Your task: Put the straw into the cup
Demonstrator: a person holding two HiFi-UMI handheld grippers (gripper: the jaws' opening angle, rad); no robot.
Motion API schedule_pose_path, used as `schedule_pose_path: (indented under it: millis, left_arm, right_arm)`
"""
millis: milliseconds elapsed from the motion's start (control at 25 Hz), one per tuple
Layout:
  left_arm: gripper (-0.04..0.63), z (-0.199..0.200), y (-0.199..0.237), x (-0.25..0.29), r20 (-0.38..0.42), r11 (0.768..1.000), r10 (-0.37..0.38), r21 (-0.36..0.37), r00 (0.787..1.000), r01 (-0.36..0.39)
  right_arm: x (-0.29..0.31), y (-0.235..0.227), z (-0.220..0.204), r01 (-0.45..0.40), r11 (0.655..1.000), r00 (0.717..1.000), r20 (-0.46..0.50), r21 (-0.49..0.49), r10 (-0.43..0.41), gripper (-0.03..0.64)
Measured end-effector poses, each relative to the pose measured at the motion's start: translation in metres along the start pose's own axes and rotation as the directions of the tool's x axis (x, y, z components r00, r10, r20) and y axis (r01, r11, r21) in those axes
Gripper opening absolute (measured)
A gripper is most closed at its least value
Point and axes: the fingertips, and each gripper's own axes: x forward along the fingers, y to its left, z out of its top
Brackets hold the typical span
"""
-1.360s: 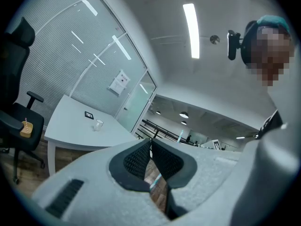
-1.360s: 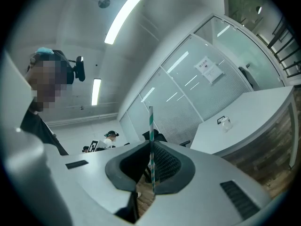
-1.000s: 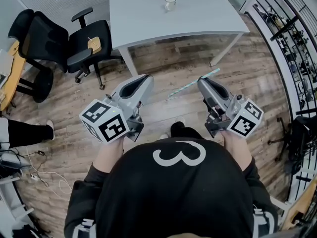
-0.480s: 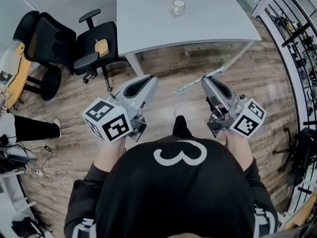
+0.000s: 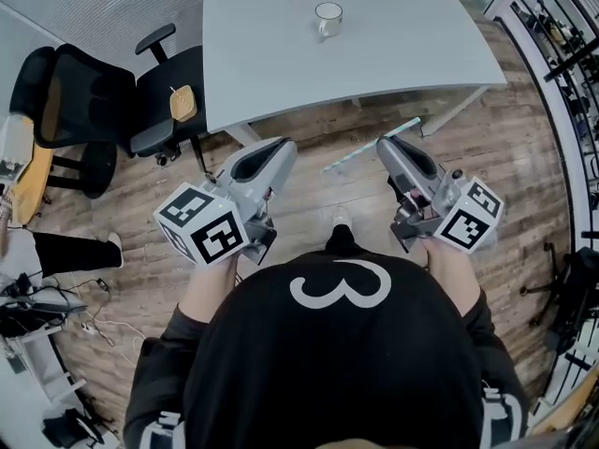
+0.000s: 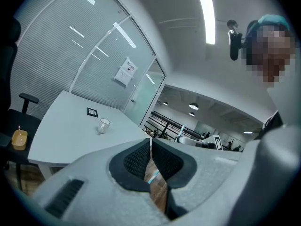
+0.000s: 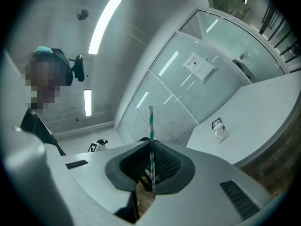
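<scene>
Straw (image 5: 370, 148): clamped in the jaws of your right gripper (image 7: 151, 167).
Left gripper (image 6: 150, 157): your jaws closed, empty.
Cup (image 5: 327, 17): on table (image 5: 393, 50), well apart.

My left gripper (image 5: 281, 144) and right gripper (image 5: 386, 144) have matt grey plastic shells; their pads (image 7: 165, 163) are black, finely ribbed and rubbery-looking. The straw (image 7: 151, 140) looks like matt striped paper. Far off, the cup (image 5: 328, 17) is glossy white, the table (image 5: 393, 54) smooth and matt, and the floor (image 5: 524, 157) is wood with a soft sheen.
</scene>
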Motion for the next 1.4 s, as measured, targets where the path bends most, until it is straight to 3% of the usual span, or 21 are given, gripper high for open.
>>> schedule_pose_path:
  millis: [400,640,920,1400]
  left_arm:
    - [0.026,0.017,0.042,0.102,-0.055,0.999,-0.006,-0.039,0.998,0.004]
    - [0.026,0.036,0.056,0.144,-0.047,1.0,-0.012,-0.023,0.999,0.011]
    - [0.026,0.056,0.053,0.153,-0.008,1.0,-0.003,0.008,1.0,0.003]
    - [0.026,0.066,0.062,0.149,0.0,0.999,-0.031,0.008,1.0,0.031]
  right_arm:
    - [0.021,-0.097,0.035,0.03,0.999,0.999,-0.022,0.037,-0.03,0.031]
    - [0.035,-0.132,0.058,0.013,0.999,1.0,-0.017,0.04,-0.013,0.031]
    - [0.039,-0.141,0.088,-0.009,1.0,1.0,0.008,-0.008,0.009,0.031]
    - [0.053,-0.14,0.094,0.017,0.999,1.0,0.006,-0.04,-0.017,0.031]
